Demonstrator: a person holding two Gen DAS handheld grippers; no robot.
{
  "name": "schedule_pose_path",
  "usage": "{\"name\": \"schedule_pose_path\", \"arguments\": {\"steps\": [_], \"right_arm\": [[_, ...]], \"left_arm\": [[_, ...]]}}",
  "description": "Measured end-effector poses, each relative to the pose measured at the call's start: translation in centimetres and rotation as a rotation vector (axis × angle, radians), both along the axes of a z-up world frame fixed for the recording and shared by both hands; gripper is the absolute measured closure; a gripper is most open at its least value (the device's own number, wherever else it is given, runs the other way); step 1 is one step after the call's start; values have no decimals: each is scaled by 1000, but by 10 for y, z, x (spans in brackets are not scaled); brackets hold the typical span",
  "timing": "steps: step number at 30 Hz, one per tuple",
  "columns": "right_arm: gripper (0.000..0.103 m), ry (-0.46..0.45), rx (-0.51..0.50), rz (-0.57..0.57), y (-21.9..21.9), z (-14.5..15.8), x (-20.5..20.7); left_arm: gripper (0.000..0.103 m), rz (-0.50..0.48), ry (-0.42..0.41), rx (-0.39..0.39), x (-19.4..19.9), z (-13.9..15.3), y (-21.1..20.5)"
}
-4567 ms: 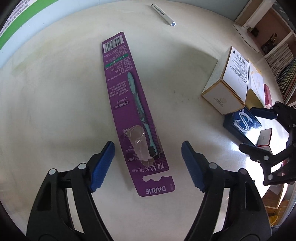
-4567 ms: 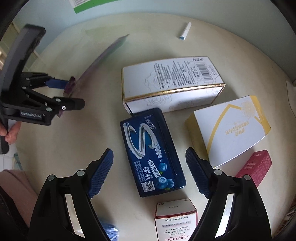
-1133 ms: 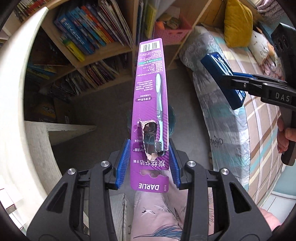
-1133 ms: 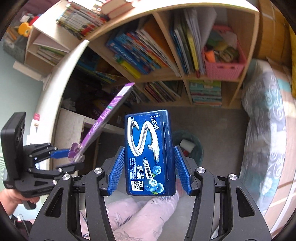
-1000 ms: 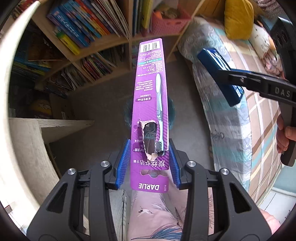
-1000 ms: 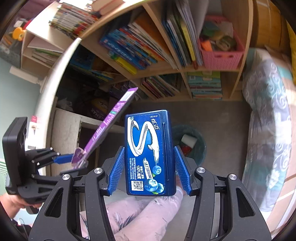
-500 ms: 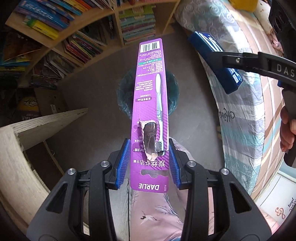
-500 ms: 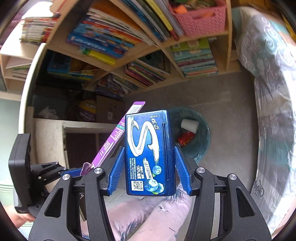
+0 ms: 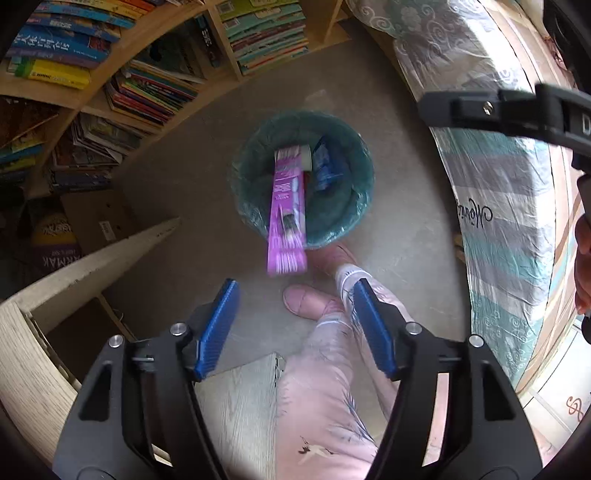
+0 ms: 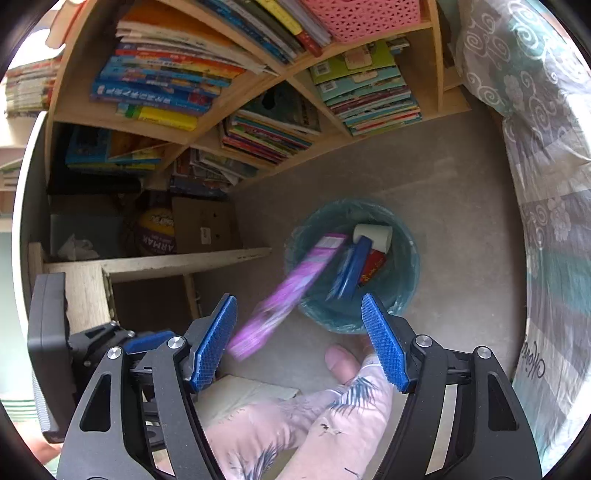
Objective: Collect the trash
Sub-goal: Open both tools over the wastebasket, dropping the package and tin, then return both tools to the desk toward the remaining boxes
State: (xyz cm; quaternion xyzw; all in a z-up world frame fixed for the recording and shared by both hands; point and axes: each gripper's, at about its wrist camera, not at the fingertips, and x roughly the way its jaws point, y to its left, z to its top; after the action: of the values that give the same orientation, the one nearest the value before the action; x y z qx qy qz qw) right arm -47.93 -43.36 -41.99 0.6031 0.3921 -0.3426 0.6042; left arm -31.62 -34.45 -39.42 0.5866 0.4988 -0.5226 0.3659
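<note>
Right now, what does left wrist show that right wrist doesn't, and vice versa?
Left wrist only: the right gripper's black arm at the upper right and the hand holding it. Right wrist only: a pink basket on the shelf, a white cup and red packet in the bin. Both: teal bin, purple toothbrush card and blue gum box dropping in, blurred.

Glossy purple card pack [image 9: 286, 214], crinkled plastic bin liner [image 9: 354, 206], matt concrete floor [image 9: 402, 236].
</note>
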Motion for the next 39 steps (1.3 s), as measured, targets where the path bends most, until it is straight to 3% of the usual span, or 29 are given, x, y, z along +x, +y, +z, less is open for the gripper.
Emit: {"name": "schedule_pose_path", "arguments": {"steps": [5, 24, 31, 36, 39], "right_arm": [[32, 7, 1, 4, -6, 2, -4], [32, 1, 28, 4, -10, 1, 0], [32, -26, -11, 38, -20, 28, 5], [27, -63, -51, 63, -28, 61, 8], [23, -117, -60, 73, -33, 84, 11]], "left_arm": [[34, 29, 3, -20, 5, 6, -11], [33, 75, 12, -5, 16, 5, -19], [23, 97, 15, -34, 19, 22, -22], [10, 109, 12, -98, 19, 50, -26], [9, 129, 27, -131, 20, 72, -29]]}}
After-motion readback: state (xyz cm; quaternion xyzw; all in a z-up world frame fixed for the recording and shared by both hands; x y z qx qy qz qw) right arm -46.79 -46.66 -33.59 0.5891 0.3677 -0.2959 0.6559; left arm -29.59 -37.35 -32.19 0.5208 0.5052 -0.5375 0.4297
